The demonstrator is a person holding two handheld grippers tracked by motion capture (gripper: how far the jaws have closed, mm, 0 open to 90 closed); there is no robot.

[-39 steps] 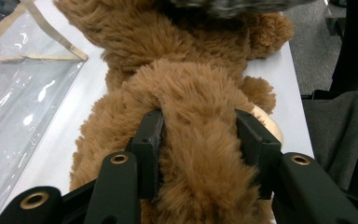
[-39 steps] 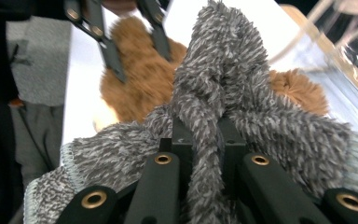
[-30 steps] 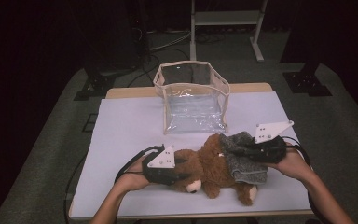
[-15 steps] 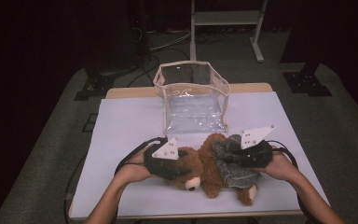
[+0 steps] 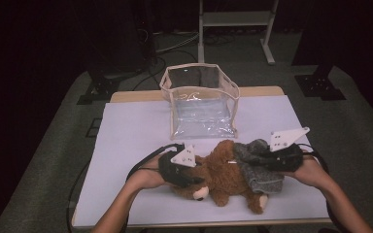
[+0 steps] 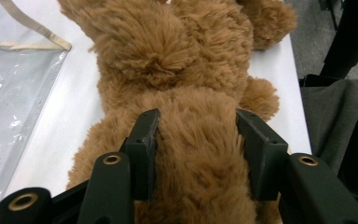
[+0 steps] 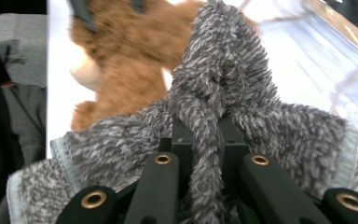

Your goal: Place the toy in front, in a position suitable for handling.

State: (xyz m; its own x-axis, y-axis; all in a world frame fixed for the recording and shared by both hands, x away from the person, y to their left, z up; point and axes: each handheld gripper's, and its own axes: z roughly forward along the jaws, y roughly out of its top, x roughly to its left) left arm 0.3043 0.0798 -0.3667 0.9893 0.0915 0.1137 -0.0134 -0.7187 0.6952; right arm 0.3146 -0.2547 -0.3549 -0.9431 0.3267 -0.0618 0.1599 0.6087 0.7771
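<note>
A dark room surrounds a desk (image 5: 126, 145) covered in white, with a grey carpeted floor (image 5: 48, 160) around it and the legs of a metal stand (image 5: 233, 29) at the far side. Toward the far edge of the desk stands a clear plastic pouch (image 5: 201, 104) with beige trim, its top open; faint markings show on its front wall, too small to read, and no brand or label can be made out on anything else.

A brown teddy bear (image 5: 221, 177) lies on its side near the front edge of the desk, just in front of the pouch, with a grey fuzzy cloth (image 5: 260, 167) draped over its hind part.

The left claw (image 5: 184, 172) sits at the bear's head end, beside the pale muzzle. In the left gripper view its jaws stand on either side of a thick roll of the bear's fur (image 6: 196, 140), both pads pressed into the plush, partly open around that bulk. The jaws have just been closing further, with the bear between them.

The right claw (image 5: 267, 158) comes in from the other side, over the bear's rear half. In the right gripper view its jaws are pinched nearly together on a raised fold of the grey cloth (image 7: 214, 116), which bunches up into a peak above the pads and spreads out to both sides below. Beyond the fold the bear's brown body (image 7: 130, 70) shows, blurred.
</note>
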